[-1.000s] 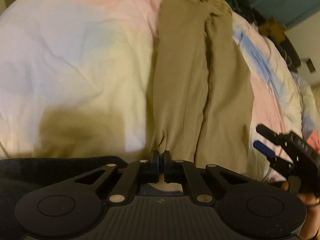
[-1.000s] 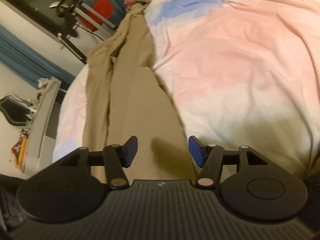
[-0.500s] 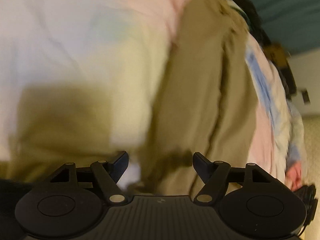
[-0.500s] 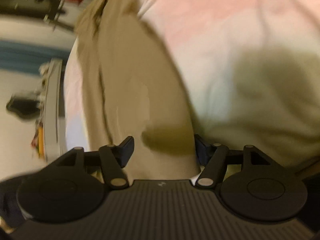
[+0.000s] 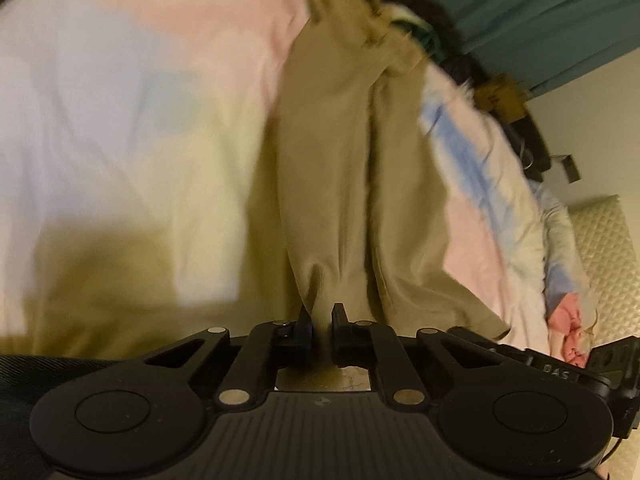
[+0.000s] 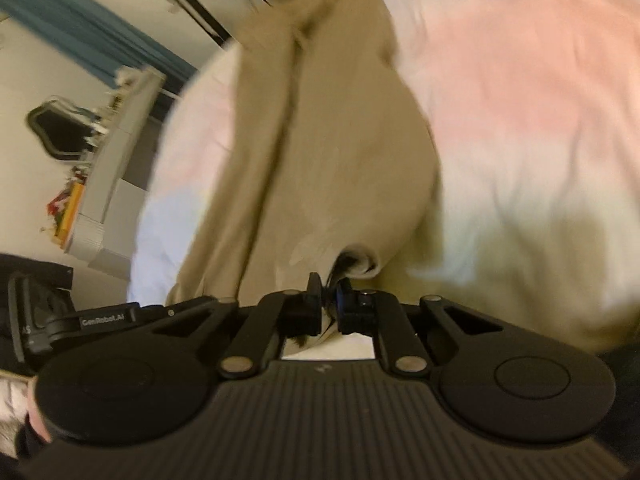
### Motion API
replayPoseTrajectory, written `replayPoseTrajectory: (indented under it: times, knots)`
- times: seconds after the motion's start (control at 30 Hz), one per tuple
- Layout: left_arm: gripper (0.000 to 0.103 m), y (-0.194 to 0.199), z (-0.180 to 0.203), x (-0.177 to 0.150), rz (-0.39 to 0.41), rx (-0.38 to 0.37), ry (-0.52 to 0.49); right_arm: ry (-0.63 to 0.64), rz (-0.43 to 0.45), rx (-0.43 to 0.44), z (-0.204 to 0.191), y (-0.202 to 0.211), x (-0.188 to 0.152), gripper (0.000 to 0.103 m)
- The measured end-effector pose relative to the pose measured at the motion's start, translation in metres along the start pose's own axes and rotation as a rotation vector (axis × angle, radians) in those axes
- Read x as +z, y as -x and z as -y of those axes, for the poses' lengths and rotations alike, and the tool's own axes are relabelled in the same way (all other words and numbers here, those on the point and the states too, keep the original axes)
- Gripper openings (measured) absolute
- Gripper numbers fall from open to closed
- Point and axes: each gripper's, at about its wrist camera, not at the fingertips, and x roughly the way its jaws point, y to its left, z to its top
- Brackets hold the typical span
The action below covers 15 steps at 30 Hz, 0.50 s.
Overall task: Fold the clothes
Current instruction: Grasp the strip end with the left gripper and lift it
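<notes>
Khaki trousers (image 5: 328, 184) stretching lengthwise away, near end pinched by left gripper (image 5: 321, 318), right gripper (image 6: 329, 292)

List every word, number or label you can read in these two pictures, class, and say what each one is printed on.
"GenRobot.AI": white lettering on the left gripper's black body, seen in the right wrist view.
"04S", doubtful, partly blurred: on the right gripper's black body, seen in the left wrist view.
Small logo on each camera mount: too small to read.
Khaki trousers and pastel bedcover: no text.
</notes>
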Motion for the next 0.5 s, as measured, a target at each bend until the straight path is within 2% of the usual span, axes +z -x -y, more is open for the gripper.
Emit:
replayPoseTrajectory:
  times: [0.17, 0.27, 0.37, 0.5]
  knots:
    - [0.007, 0.038, 0.040, 0.008, 0.108, -0.024, -0.052, 0.060, 0.075, 0.029, -0.009, 0.038, 0.013, 0.009]
    - [0.007, 0.071, 0.051, -0.006, 0.154, -0.025, -0.063, 0.096, 0.120, 0.046, -0.015, 0.060, 0.020, 0.009]
    - [0.007, 0.090, 0.067, -0.018, 0.162, -0.018, -0.066, 0.132, 0.165, 0.063, -0.021, 0.083, 0.028, 0.009]
    - [0.007, 0.117, 0.058, -0.044, 0.145, -0.020, -0.058, 0.175, 0.159, 0.058, -0.020, 0.098, 0.007, 0.009]
